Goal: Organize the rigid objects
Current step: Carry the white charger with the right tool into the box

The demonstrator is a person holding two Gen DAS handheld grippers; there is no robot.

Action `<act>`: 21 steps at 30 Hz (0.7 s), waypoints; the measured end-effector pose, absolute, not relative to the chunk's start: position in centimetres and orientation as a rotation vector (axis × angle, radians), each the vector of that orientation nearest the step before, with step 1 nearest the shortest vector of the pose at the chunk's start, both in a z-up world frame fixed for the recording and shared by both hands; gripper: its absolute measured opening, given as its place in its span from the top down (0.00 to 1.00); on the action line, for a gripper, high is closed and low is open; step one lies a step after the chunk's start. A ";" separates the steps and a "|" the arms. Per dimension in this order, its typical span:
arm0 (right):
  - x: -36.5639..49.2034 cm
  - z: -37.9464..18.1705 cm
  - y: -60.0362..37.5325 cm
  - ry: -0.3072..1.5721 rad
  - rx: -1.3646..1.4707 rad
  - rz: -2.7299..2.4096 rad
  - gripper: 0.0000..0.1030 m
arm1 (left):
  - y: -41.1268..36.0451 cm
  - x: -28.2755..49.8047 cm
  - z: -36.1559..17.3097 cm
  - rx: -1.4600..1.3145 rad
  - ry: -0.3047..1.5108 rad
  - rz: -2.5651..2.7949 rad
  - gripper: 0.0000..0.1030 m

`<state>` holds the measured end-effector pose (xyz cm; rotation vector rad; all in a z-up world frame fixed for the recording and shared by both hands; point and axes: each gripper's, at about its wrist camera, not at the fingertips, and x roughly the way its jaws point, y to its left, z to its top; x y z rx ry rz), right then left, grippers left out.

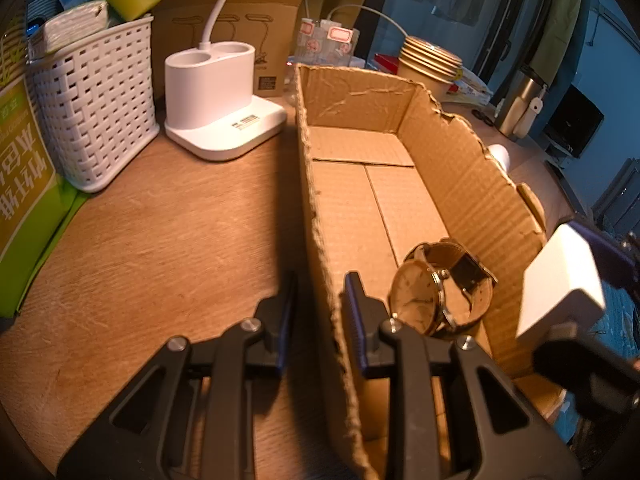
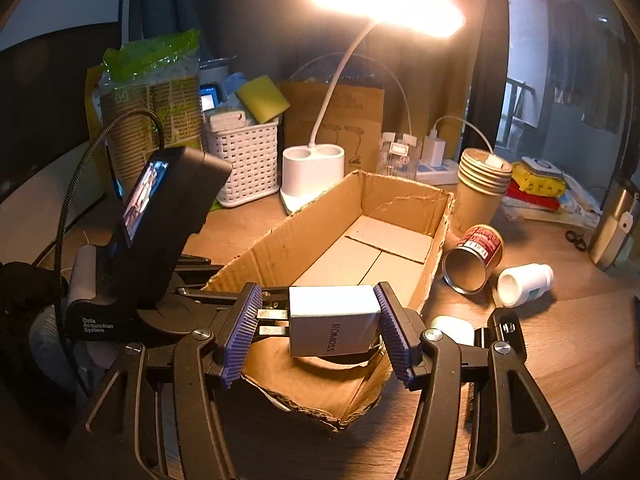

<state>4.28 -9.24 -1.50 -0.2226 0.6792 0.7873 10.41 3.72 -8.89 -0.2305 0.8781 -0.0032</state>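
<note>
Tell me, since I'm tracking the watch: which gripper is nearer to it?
Left. The left gripper straddles the box wall right beside the watch; the right gripper holds the charger above it.

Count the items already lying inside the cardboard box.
1: a watch on the floor of the box at its near end. The charger hangs above it in the right tool; it may hide more.

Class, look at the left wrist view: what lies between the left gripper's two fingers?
The cardboard box's left wall runs between the left gripper's fingers in the left wrist view; whether the pads touch it cannot be told.
</note>
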 end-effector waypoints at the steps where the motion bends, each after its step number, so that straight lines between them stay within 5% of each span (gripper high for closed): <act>1: 4.3 -1.6 -9.2 0.683 -0.224 0.788 0.41 | 3.8 10.4 -8.9 -0.231 0.878 -0.003 0.75; 21: 4.5 -2.6 -9.3 0.738 -0.243 0.770 0.38 | 3.7 10.4 -8.9 -0.231 0.879 -0.003 0.75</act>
